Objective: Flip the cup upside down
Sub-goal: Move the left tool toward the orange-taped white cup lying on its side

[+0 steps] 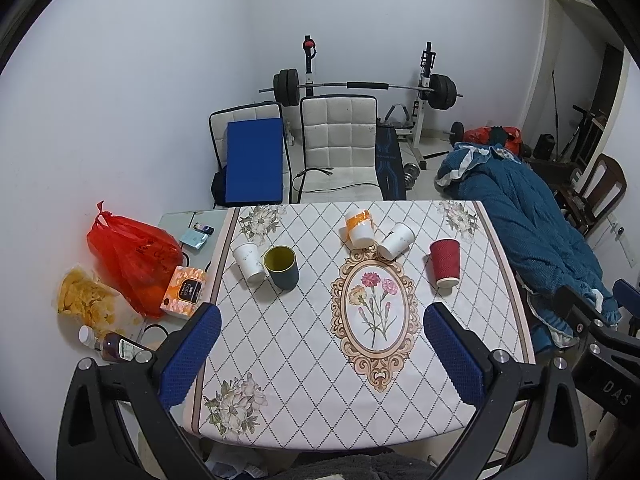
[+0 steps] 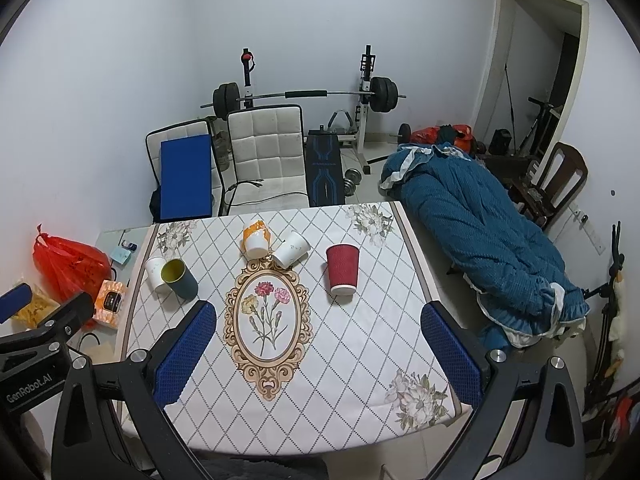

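Several cups stand on the patterned tablecloth (image 1: 304, 360). A dark blue-green cup (image 1: 281, 267) with a yellow inside stands upright, mouth up, at the left, beside an upside-down white cup (image 1: 249, 261). An orange-and-white cup (image 1: 359, 227), another white cup (image 1: 396, 240) and a red ribbed cup (image 1: 445, 263) stand upside down farther back. The same cups show in the right wrist view: dark cup (image 2: 180, 279), red cup (image 2: 342, 269). My left gripper (image 1: 322, 322) and right gripper (image 2: 318, 320) are both open and empty, above the table's near half.
A red plastic bag (image 1: 134, 252), a chips bag (image 1: 86, 294), a tissue box (image 1: 184, 291) and bottles (image 1: 116, 346) lie left of the cloth. White chairs (image 1: 338, 148) and a barbell rack stand behind. A blue quilt (image 2: 480, 224) lies to the right.
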A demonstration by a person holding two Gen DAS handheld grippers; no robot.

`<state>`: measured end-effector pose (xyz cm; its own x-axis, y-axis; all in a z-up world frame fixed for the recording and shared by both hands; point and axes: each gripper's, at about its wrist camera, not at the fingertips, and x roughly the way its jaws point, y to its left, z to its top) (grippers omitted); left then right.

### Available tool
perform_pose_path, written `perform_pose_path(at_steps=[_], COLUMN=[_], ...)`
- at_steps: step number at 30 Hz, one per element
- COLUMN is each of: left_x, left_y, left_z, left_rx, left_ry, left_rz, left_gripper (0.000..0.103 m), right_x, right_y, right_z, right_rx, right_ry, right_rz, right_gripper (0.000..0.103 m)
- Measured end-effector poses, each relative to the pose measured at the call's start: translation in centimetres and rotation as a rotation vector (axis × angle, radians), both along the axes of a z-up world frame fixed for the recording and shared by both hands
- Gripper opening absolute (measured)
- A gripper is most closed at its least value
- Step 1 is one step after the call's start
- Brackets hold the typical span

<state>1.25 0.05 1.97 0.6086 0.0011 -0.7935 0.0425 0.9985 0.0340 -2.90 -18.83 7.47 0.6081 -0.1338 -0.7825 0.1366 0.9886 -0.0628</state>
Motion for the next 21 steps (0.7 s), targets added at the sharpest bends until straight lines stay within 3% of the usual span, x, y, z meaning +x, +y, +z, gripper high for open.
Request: perform_pose_path(at_steps=[8,17,21], left_x=[1.6,4.6,6.0], left_y=[0.2,0.5,-0.1], left_z=[-4.6,-12.0,-14.8], left_rx=[0.001,0.043,0.062], left_ry=[0.084,0.208,0.267], left_rz=[-0.035,-0.043,-0.033], left_gripper=[0.103,0.103,0.103], right_x=[1.0,3.2,3.7], right_y=[0.0,-1.8,-3.2], right_z=[-3.9,-14.8,-20.2], right_rx=[0.009,-0.023,0.013], right_ry=[0.083,0.319,0.423], right_rz=[-0.07,-0.137,-0.117], right_gripper=[0.103,0.103,0.103])
